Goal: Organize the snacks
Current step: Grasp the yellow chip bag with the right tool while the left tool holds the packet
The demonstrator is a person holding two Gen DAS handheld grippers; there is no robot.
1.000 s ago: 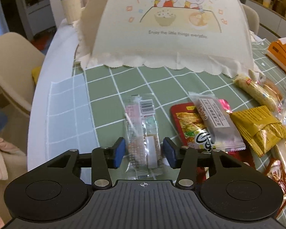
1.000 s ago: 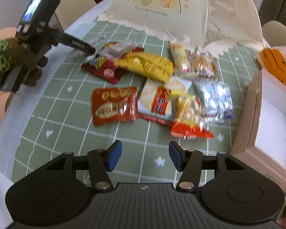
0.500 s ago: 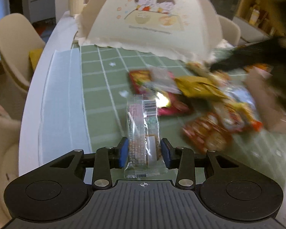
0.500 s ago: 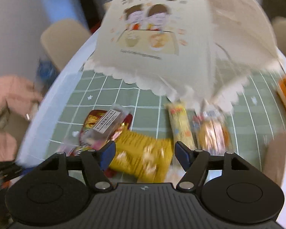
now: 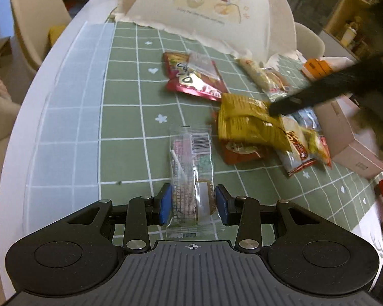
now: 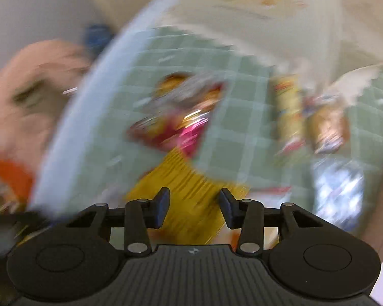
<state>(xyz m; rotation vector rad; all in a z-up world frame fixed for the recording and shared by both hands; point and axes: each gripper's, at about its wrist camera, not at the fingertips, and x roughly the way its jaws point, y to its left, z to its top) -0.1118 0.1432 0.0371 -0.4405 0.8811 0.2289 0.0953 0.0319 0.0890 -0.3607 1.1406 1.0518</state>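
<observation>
Clear snack packet [image 5: 191,176] clamped btwn left gripper [image 5: 193,205] jaws; right gripper [image 6: 194,207] jaws apart over yellow bag [image 6: 189,191].

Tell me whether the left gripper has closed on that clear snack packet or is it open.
Closed on it. The left gripper has both blue fingers pressed against the sides of the clear packet, which sticks out forward between them.

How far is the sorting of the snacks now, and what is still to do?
Nothing looks stored yet. In hand: the left hand-held gripper is shut on a clear plastic snack packet with a barcode; the right hand-held gripper, whose jaws have just been closing, has a crinkled yellow snack bag between them, grip unclear. Left: the red foil packet and the other packets still lie on the green checked tablecloth.
</observation>
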